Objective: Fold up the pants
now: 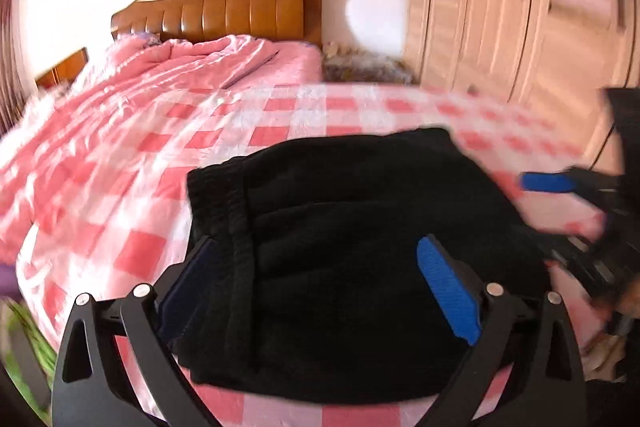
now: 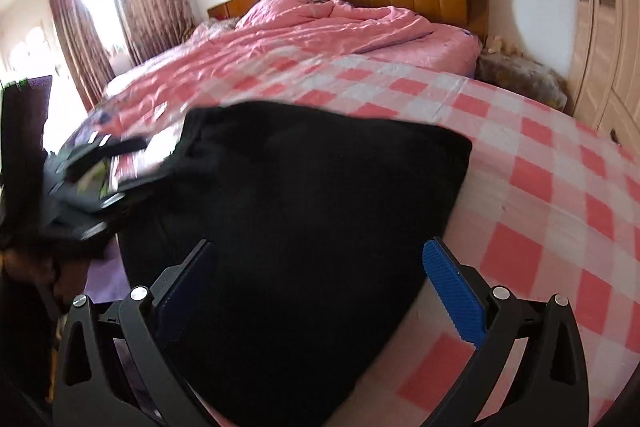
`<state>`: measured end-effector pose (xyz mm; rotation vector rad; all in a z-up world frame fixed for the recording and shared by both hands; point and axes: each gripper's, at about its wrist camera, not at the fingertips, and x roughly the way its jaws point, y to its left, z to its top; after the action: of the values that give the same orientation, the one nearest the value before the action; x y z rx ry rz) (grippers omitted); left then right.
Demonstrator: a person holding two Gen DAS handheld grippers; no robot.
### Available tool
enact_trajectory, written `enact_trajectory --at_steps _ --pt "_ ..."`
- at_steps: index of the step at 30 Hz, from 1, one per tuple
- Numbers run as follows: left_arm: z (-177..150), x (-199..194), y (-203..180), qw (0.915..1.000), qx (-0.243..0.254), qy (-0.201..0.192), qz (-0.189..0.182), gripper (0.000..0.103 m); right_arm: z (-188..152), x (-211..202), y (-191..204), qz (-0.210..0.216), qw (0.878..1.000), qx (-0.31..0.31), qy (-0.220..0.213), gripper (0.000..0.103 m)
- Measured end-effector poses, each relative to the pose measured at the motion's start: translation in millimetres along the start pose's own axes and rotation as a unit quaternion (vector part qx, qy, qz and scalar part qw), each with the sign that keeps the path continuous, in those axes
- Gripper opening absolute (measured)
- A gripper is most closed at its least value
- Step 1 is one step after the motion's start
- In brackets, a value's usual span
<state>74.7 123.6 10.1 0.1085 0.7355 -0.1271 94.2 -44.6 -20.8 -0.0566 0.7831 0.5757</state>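
The black pants (image 1: 360,247) lie folded into a thick, compact bundle on the pink-and-white checked sheet (image 1: 304,111) near the foot of the bed. From the left wrist view the ribbed waistband (image 1: 228,195) runs along the bundle's left side, and soft creases cross its top.

The left gripper (image 1: 320,291) hangs low over the near edge of the pants, its jaws spread wide with the cloth between them but not pinched. The right gripper (image 2: 320,295) is likewise released, its blue pads (image 2: 452,291) well apart; its left finger is over the black cloth, its right over the sheet. Each gripper shows blurred at the edge of the other's view.
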Motion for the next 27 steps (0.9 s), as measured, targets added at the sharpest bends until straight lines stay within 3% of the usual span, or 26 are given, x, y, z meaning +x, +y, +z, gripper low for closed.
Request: enact_trajectory --at_steps 4,6,9,12,16,20,24,27 --pt "-11.6 36.3 9.2 0.9985 -0.02 0.05 0.01 0.101 -34.0 2.9 9.6 -0.002 0.999 -0.037 0.015 0.099" --pt "-21.6 38.6 12.2 0.9994 -0.011 0.027 0.018 0.102 -46.4 6.1 2.7 0.018 1.0 -0.018 0.017 0.099" --pt "-20.3 39.5 12.3 0.9991 -0.011 0.034 0.022 0.102 -54.1 9.0 -7.5 0.045 0.998 0.014 0.028 0.099" --pt "-19.1 41.7 13.3 0.999 -0.012 0.036 0.022 0.102 -55.0 0.9 0.0 0.02 0.999 -0.006 0.032 0.099" --pt "-19.3 42.6 11.6 0.9991 -0.016 0.031 0.025 0.102 -57.3 -19.8 25.9 -0.034 0.998 -0.06 -0.01 0.099" --pt "-19.5 42.4 10.6 0.9991 -0.017 0.029 0.027 0.102 -43.1 -7.2 39.0 -0.039 0.995 -0.095 -0.002 0.099" --pt "-15.3 38.4 8.5 0.9985 -0.02 0.039 0.033 0.102 -14.2 -15.1 36.8 -0.02 0.995 -0.095 -0.028 0.099" --pt "-0.1 26.6 5.6 0.9991 -0.019 0.028 0.024 0.101 -2.3 -14.9 22.7 -0.04 0.995 -0.081 -0.032 0.099"
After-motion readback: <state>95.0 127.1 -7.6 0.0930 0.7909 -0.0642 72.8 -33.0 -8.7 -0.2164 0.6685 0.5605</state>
